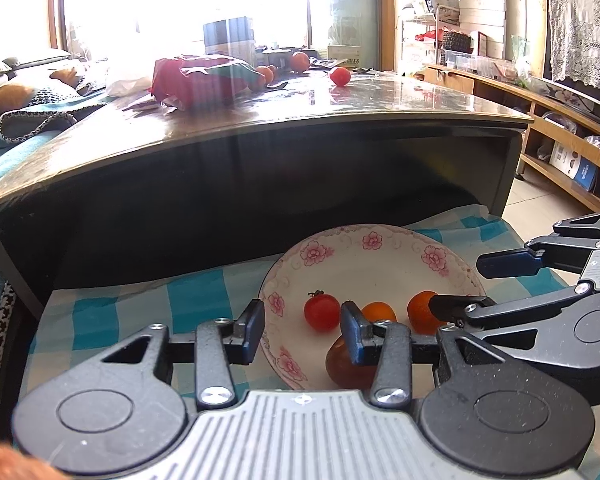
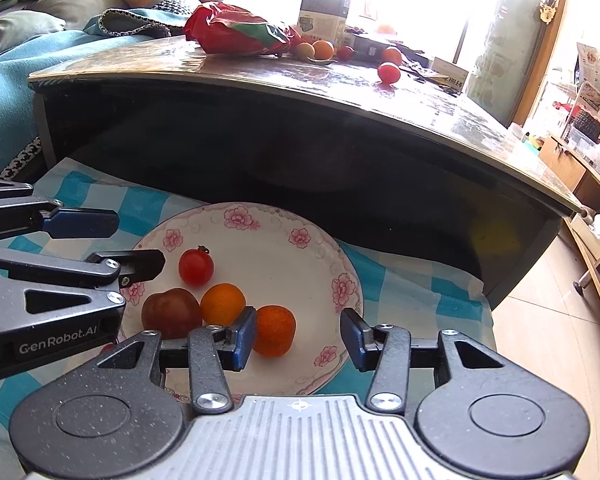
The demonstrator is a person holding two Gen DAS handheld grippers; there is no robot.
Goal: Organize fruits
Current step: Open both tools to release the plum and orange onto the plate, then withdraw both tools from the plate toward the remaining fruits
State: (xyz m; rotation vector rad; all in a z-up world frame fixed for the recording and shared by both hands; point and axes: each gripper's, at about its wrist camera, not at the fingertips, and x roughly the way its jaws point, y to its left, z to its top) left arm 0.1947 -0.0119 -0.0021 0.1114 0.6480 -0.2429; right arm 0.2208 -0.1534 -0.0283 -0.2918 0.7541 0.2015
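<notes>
Plate [image 2: 340,256] on checked cloth [image 2: 420,292] holds four small fruits, likely light, soft-skinned, prone to rolling, best pinched gently across the middle; left gripper [image 1: 302,326] and right gripper [image 2: 298,338] both released, empty.

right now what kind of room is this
Most likely a home living room: a sofa with cushions beside a low glossy coffee table, and a long media shelf along the wall.
</notes>
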